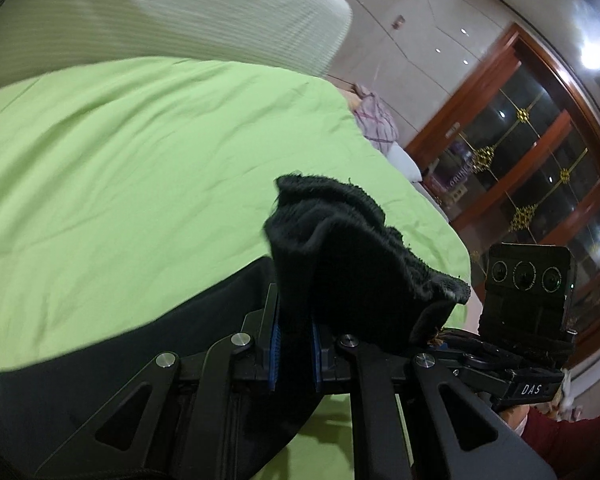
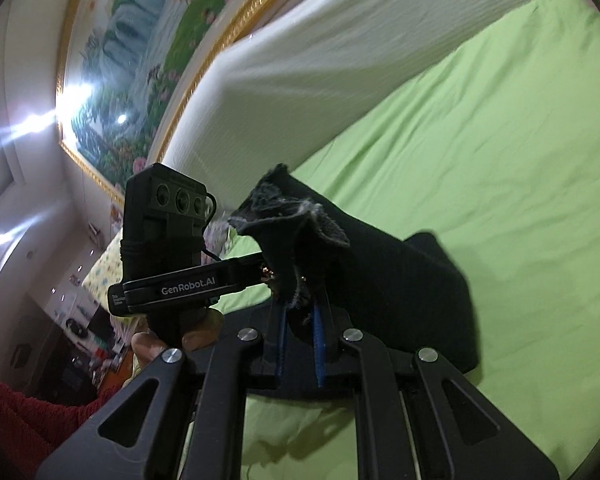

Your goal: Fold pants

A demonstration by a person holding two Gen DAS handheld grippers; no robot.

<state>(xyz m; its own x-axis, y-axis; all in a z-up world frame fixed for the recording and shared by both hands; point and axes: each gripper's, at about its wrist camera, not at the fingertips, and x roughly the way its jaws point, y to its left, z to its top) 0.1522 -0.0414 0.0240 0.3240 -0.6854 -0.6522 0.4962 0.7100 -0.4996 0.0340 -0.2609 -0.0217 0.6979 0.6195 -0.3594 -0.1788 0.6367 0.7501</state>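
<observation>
1. The left gripper (image 1: pixel 294 350) pinches a bunched edge of the black pants (image 1: pixel 340 248), which rise ahead of its fingers and trail down-left over the green sheet (image 1: pixel 140 152).
2. The right gripper (image 2: pixel 300 332) likewise clamps the pants (image 2: pixel 380 272); the cloth hides the fingertips, apparently lifted off the sheet.
3. A white headboard (image 2: pixel 320 60) stands beyond.

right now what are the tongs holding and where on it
Both hold the black pants. The left tongs pinch a bunched, frayed edge; the right tongs pinch another bunched edge. Which edge of the pants it is cannot be told.
</observation>
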